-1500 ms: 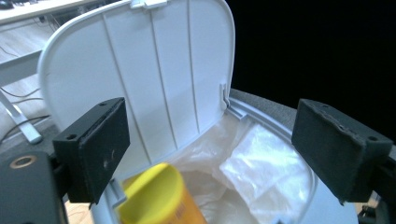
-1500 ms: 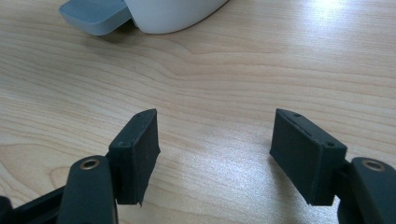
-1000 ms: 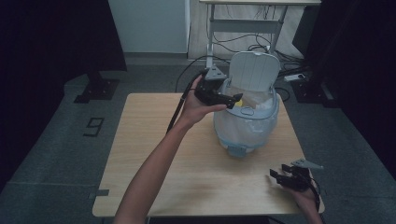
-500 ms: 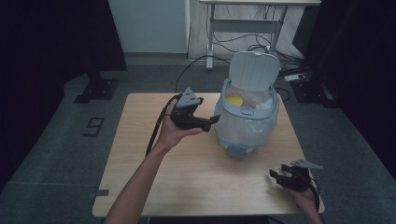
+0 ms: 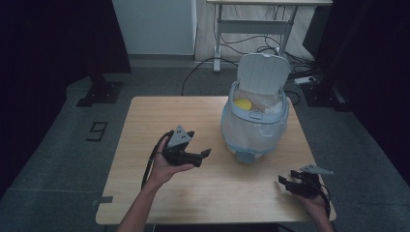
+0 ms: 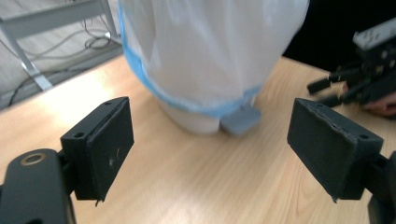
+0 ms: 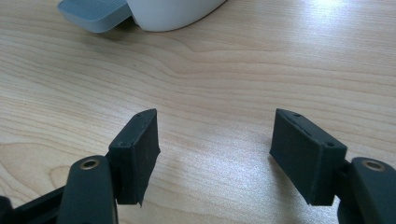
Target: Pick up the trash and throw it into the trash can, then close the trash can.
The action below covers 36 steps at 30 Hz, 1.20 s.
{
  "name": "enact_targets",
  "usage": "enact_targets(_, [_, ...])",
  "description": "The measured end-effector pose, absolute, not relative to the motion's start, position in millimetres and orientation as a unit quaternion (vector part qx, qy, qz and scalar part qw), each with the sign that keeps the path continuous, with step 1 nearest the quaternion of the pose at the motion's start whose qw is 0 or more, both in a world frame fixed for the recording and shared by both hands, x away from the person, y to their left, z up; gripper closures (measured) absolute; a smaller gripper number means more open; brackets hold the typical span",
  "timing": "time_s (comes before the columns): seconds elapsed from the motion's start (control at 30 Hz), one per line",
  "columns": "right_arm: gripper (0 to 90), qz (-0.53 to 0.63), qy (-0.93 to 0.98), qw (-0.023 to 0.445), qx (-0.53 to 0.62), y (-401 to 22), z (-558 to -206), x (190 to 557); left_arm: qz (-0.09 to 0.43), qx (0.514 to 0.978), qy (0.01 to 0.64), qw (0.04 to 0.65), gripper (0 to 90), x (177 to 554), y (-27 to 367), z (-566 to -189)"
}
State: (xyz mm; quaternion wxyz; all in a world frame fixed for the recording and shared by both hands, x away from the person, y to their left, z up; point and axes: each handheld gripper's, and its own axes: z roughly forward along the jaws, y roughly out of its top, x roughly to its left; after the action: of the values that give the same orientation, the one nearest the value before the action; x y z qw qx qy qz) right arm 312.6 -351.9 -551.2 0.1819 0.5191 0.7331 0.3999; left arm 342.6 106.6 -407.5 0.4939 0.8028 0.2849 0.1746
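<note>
Left tool (image 5: 191, 153): jaws wide, nothing between them; has drawn back from the bin's rim toward the person since a second ago, now over the middle-left of the surface (image 5: 145, 125), well apart from the bin
Right tool (image 5: 296, 184): jaws wide, empty; low over the near right corner, same place as in both earlier frames
Bin (image 5: 255, 126): white, blue-rimmed, clear liner bag; stands right of centre, lid (image 5: 262, 72) tipped up and back
Yellow object (image 5: 242, 104): lies inside the bin's mouth at its left; a second ago it sat at the left tool's jaws, probably the same item, too small to confirm
Pedal (image 7: 93, 13): grey, at the bin's foot, facing the person
</note>
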Motion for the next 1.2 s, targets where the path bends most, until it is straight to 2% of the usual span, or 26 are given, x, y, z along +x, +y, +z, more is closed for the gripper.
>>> enact_targets(0.23, [31.8,0.398,0.733,0.182,0.52,-352,-551,313,0.172,0.81,0.298,0.475,14.5,330,117,-441])
enact_targets(0.7, [31.2,0.41,0.727,0.19,0.517,-353,-546,313,0.168,0.817,0.315,0.453,15.3,330,124,-465])
enact_targets(0.93, [30.0,0.435,0.719,0.21,0.499,-351,-521,312,0.166,0.821,0.319,0.443,15.3,327,128,-472])
enact_targets(1.2, [29.6,0.48,0.699,0.223,0.481,-357,-472,317,0.159,0.826,0.321,0.435,15.5,328,129,-479])
